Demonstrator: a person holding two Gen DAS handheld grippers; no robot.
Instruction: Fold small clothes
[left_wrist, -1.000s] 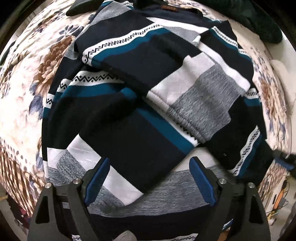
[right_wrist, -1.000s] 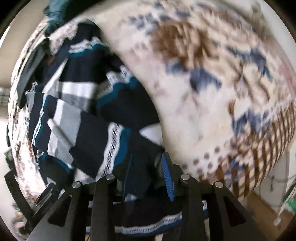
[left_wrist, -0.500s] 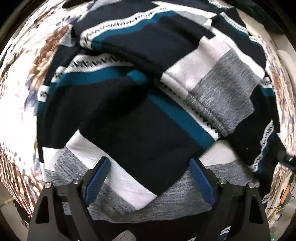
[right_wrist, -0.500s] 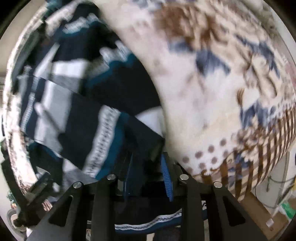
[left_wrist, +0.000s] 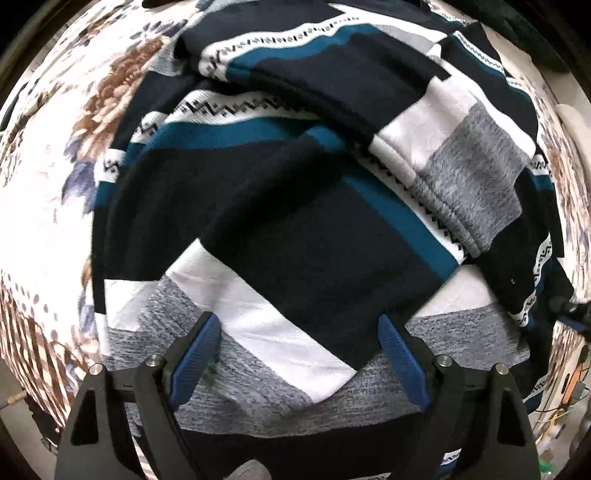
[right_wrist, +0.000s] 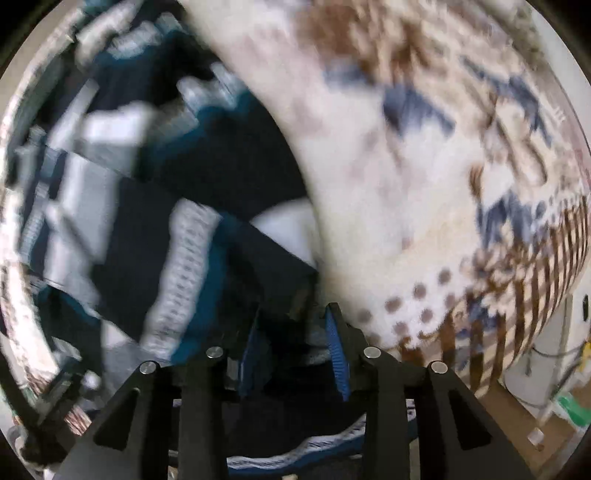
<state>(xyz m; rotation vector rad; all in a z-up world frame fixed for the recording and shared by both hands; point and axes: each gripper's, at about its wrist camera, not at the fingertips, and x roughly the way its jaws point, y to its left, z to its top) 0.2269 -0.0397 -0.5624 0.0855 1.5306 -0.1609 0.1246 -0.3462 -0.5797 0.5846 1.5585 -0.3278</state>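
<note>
A cream blanket printed with brown and blue flowers (left_wrist: 55, 177) covers the bed-like surface, and on it lies the task's thing, a thick knitted sweater in navy, teal, white and grey stripes (left_wrist: 295, 229), partly folded with sleeves crossed over its body. It looks soft, bulky and limp, likely to sag, so hems and corners are the best holds. The left gripper (left_wrist: 299, 336) hovers just above the grey band, jaws wide apart and empty. The right gripper (right_wrist: 295, 332) has its jaws closed on a dark corner of the sweater. Cables clutter the room's edge.
</note>
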